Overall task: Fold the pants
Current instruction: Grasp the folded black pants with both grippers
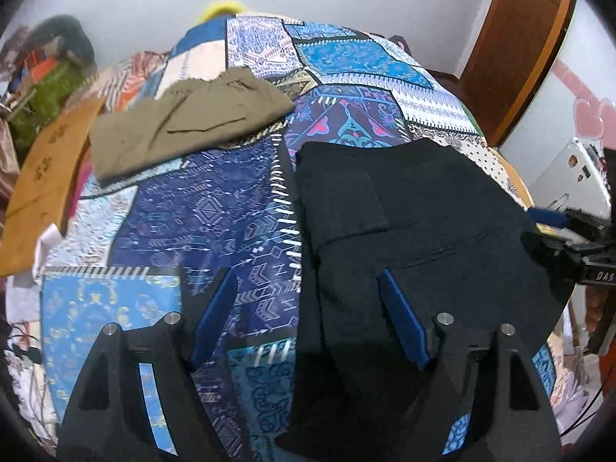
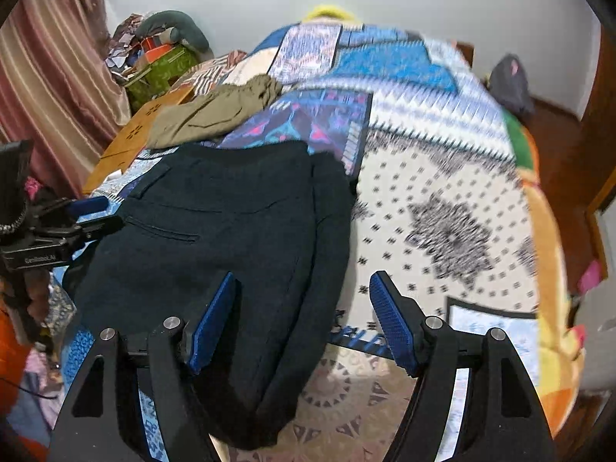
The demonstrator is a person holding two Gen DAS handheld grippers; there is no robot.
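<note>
Both the left gripper (image 1: 308,323) and right gripper (image 2: 304,319) hovered, jaws apart, over folded black pants (image 1: 404,231) on the bedspread (image 1: 192,211), apparently released; smoothing seemed next.

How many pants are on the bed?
2. The black pants lie near the front, just beyond the open grippers. The olive pants lie folded farther back, toward the bed's left side. More could be hidden out of view.

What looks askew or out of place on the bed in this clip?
Nothing is damaged or spilled. The olive pants lie folded but rumpled and skewed near the bed's far left edge. The black pants lie folded with their near end hanging over the bedspread's edge.
</note>
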